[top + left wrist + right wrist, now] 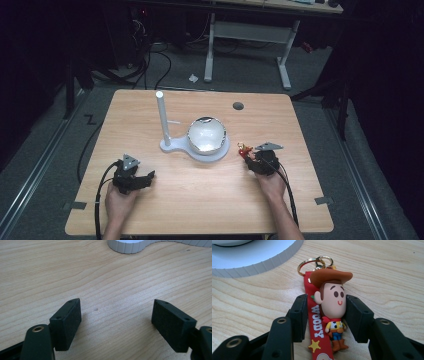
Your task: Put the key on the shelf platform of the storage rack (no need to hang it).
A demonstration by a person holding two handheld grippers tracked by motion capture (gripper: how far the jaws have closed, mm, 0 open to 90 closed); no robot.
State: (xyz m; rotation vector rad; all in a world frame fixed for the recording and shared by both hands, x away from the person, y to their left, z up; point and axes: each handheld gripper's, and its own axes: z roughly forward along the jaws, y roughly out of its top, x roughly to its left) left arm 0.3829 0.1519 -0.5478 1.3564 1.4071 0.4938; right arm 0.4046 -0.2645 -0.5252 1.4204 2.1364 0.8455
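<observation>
Right gripper point(248, 154) is low on the counter point(210, 200), well in from the right edge, and its fingers point(299, 315) sit either side of a cowboy keychain point(332, 312). The right finger touches the figure's head; the left one lies against the red strap lettered WOODY. The jaws are pressed onto the keychain, which lies flat on the wood. Its gold ring point(308, 263) points toward the white stand base point(257, 257), just short of the ribbed rim, so there is little room ahead of the ring.

Over on the other side, the left gripper point(145, 178) rests on the counter, its fingers point(67, 322) wide apart with bare wood between them. Open counter stretches all around it, with the white base edge point(127, 247) farther ahead.

Centre of the counter: the shiny bowl point(206, 135) sits on the white base, with an upright white post point(163, 117) at its left. A round cable hole point(238, 106) lies near the far edge. The near half of the counter between the two hands is free wood.
</observation>
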